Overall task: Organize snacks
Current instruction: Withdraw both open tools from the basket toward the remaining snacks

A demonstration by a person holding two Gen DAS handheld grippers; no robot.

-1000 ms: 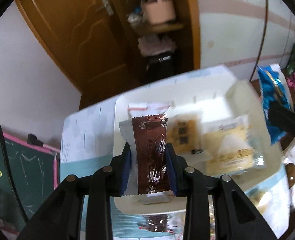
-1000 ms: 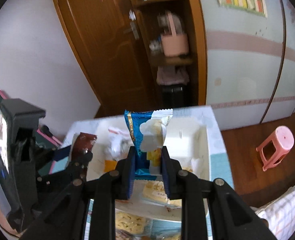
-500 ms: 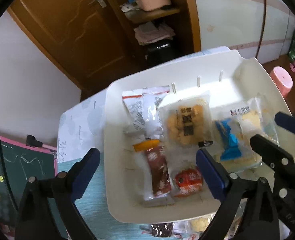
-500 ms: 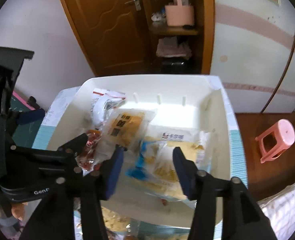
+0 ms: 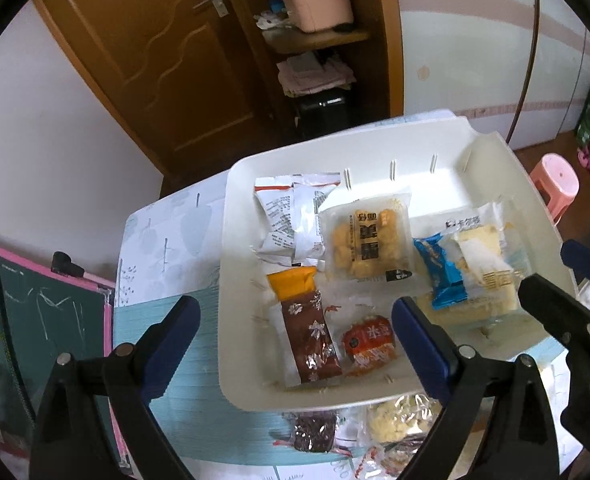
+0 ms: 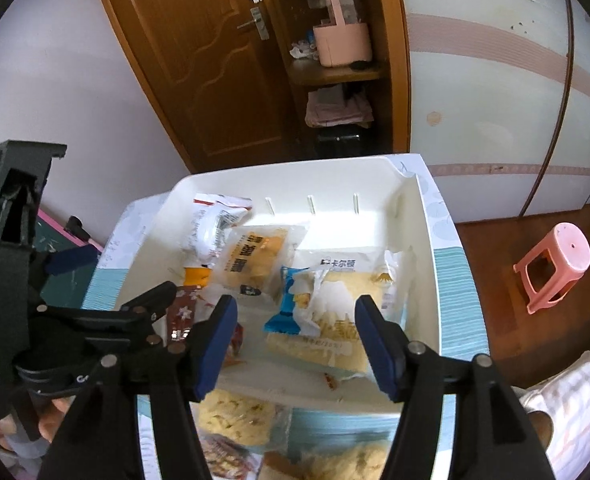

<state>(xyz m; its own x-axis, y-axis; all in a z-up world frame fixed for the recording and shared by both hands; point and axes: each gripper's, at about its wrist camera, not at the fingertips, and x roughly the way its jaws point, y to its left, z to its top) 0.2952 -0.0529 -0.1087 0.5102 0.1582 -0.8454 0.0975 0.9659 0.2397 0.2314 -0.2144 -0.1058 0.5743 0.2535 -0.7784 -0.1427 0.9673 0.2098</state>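
Observation:
A white tray point(image 5: 231, 280) point(image 6: 419, 260) on the table holds several snack packets. My left gripper point(image 5: 293, 312) stands wide open above the tray's near left part, and a brown packet point(image 5: 311, 344) lies flat below it, untouched. Beside that packet lie a red round snack point(image 5: 369, 344) and a yellow biscuit pack point(image 5: 365, 240). My right gripper point(image 6: 295, 308) hangs over the tray's right half with its jaws opening. Below them a blue packet point(image 6: 295, 300) point(image 5: 443, 276) rests on a large cake pack point(image 6: 335, 340), and neither pad presses on it.
Loose snack bags point(image 6: 235, 412) point(image 5: 395, 420) lie on the table in front of the tray. A green chalkboard with a pink frame point(image 5: 35, 320) stands at the left. A pink stool point(image 6: 555, 264) is on the floor at the right, and a wooden door point(image 5: 155, 60) is behind.
Both grippers let go: the left dropped the brown packet and the right the blue one. Both packets now lie in the tray and both jaws have spread apart.

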